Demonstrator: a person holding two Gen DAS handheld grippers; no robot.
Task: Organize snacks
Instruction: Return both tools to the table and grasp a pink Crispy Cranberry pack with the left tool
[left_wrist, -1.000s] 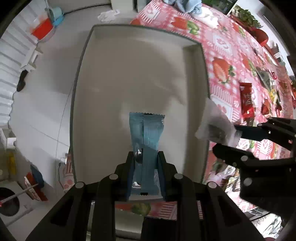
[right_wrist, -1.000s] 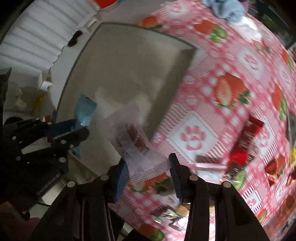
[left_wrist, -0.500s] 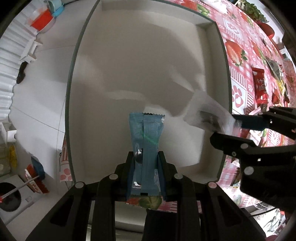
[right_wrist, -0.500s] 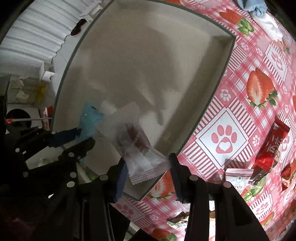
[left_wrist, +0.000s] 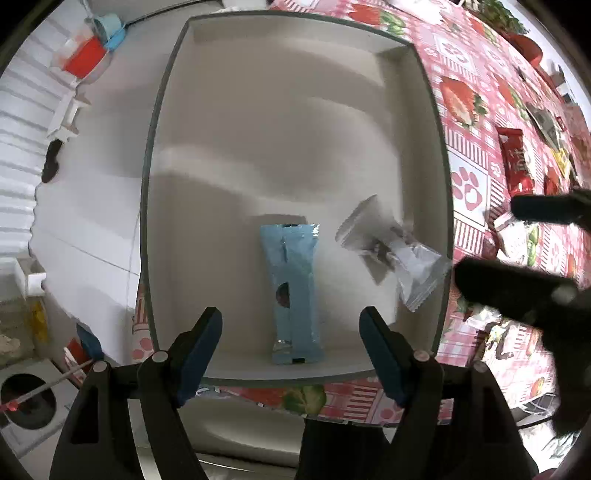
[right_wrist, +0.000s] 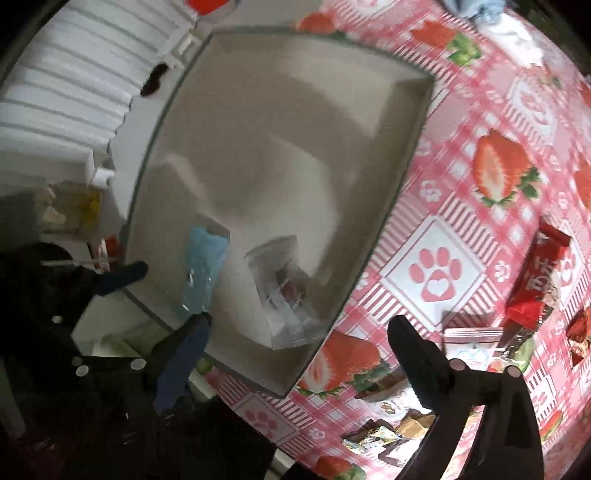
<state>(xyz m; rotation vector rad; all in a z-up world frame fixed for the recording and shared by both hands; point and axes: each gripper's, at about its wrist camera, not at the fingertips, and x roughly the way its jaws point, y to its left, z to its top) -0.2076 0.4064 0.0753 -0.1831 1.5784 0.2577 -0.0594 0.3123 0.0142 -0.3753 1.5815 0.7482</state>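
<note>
With both sets of jaws having just swung open, neither gripper holds anything now. The left gripper (left_wrist: 291, 343) points straight down over the near end of a shallow, pale grey rectangular tray (left_wrist: 155, 206), its blue-padded fingers (left_wrist: 199, 347) spread wide and clear of the light blue foil snack packet (left_wrist: 293, 291), which lies lengthwise inside the tray between them, its lower end near the tray's near wall. Just to the right of it, a clear plastic snack packet with a dark filling (left_wrist: 391, 251) sits slanted inside the tray, its crimped end against the right-hand wall; it looks blurred. The right gripper (right_wrist: 295, 354) hangs over that same corner, jaws parted wide, with the clear packet below and between them but untouched. The tray rests on a red-and-pink checked tablecloth printed with strawberries and paw prints (right_wrist: 461, 206). Out on the cloth, apart from the tray, lie a red wrapped bar (right_wrist: 539, 273) and a loose scatter of other small snack wrappers (right_wrist: 399, 428).
</note>
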